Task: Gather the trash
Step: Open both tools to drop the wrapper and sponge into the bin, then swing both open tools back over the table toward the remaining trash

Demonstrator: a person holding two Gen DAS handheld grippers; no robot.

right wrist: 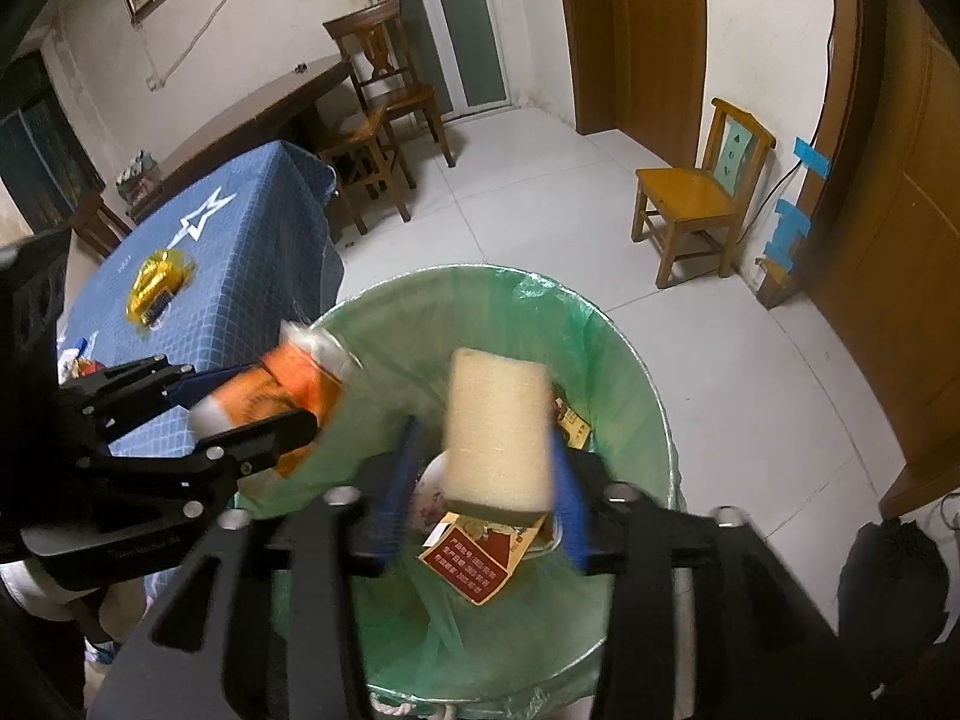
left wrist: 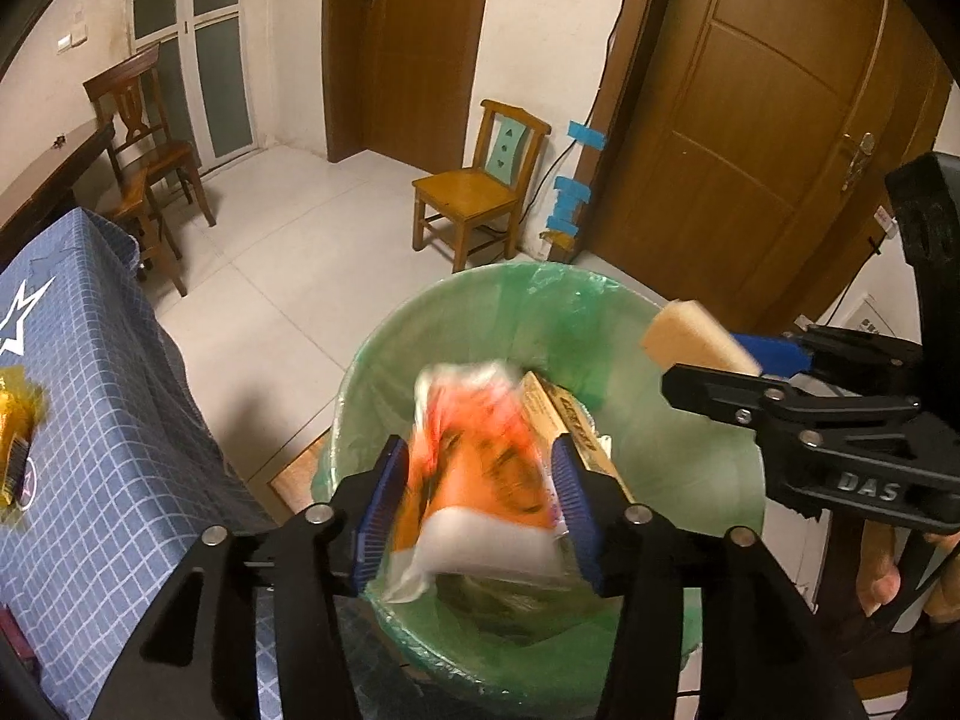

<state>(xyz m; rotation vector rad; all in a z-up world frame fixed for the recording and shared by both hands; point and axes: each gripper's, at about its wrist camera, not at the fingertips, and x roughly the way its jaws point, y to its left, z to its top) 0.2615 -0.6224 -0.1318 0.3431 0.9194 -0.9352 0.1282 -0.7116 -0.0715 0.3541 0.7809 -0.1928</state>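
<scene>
A bin lined with a green bag (left wrist: 480, 312) (right wrist: 624, 372) stands beside the blue table. My left gripper (left wrist: 477, 501) sits over the bin with an orange-and-white wrapper (left wrist: 480, 480) between its blue pads; the wrapper looks blurred and loose, with gaps at the pads. It also shows in the right wrist view (right wrist: 282, 390). My right gripper (right wrist: 486, 480) is over the bin with a yellow sponge (right wrist: 498, 438) (left wrist: 690, 336) between its spread pads, touching only the right pad. A red-and-tan carton (right wrist: 474, 564) lies in the bin.
A blue checked tablecloth (left wrist: 102, 420) (right wrist: 240, 240) covers the table at left, with a gold wrapper (right wrist: 156, 282) (left wrist: 15, 420) on it. A small wooden chair (left wrist: 474, 192) (right wrist: 696, 198) stands by brown doors. Dark chairs and a dark table stand further back.
</scene>
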